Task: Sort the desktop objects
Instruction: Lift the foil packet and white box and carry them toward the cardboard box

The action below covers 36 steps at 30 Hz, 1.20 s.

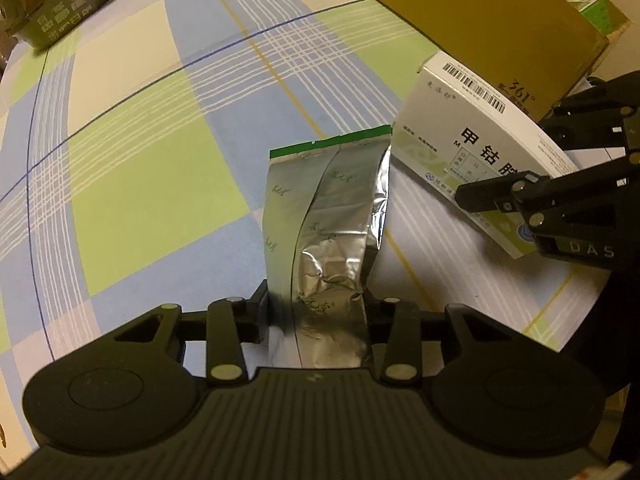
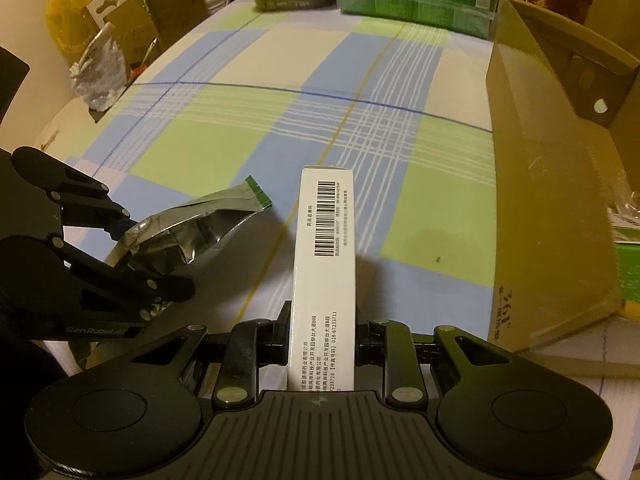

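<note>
Silver foil pouch (image 1: 328, 232) clenched in my left claw (image 1: 316, 320), its long axis running forward. White medicine box (image 2: 326, 264), edge-up, clenched in my right claw (image 2: 322, 332), nearer the cardboard box (image 2: 548, 184) standing at its right on the surface (image 2: 240, 120).

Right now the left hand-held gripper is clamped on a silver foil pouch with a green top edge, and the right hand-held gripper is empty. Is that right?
Not quite. The left hand-held gripper is indeed clamped on the silver foil pouch, but the right hand-held gripper is not empty: it is shut on a white medicine box with a barcode, as the right wrist view shows.
</note>
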{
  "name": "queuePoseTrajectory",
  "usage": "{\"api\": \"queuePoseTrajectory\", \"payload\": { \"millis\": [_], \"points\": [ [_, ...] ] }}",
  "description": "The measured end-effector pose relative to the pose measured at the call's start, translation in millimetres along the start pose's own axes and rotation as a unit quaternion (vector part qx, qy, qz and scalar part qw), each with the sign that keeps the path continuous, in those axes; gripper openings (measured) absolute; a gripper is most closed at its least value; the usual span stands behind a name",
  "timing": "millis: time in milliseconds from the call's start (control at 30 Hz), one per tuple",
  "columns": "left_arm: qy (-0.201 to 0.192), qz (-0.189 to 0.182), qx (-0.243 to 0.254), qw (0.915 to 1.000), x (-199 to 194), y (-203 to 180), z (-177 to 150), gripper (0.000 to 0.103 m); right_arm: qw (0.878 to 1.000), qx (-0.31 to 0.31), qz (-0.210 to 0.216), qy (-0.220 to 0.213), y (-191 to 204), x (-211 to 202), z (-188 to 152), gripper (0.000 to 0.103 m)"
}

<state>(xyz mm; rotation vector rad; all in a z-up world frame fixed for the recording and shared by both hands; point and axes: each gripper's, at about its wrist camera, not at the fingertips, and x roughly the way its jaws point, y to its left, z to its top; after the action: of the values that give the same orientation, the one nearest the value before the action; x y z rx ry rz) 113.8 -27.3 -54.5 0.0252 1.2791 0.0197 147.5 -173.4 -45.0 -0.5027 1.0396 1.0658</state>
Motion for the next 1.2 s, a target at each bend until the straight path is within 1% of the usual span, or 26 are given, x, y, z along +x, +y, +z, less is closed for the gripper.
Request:
{"api": "queuePoseTrajectory", "payload": {
  "millis": [367,567,867,1133,1200],
  "points": [
    [-0.031,0.013,0.007,0.9994,-31.4,-13.9,2.2,0.036,0.999,0.009,-0.009,-0.036,0.1,-37.6,-3.5,0.022],
    [-0.05,0.011,-0.001,0.9987,-46.8,-21.5,3.1,0.035,0.998,0.016,-0.014,-0.052,0.6,-52.5,-7.0,0.022],
    [-0.08,-0.005,-0.036,0.9961,-72.0,-31.4,-0.6,0.035,0.996,0.024,-0.015,-0.079,1.4,-79.5,-13.7,0.022],
    [-0.112,-0.02,-0.042,0.9926,-97.7,-49.6,7.2,0.035,0.992,0.04,-0.024,-0.12,-8.8,-116.8,-18.9,0.022],
    [-0.119,-0.023,-0.038,0.9919,-103.8,-56.9,10.8,0.035,0.99,0.043,-0.028,-0.131,-12.4,-127.6,-19.7,0.022]
  ]
}}
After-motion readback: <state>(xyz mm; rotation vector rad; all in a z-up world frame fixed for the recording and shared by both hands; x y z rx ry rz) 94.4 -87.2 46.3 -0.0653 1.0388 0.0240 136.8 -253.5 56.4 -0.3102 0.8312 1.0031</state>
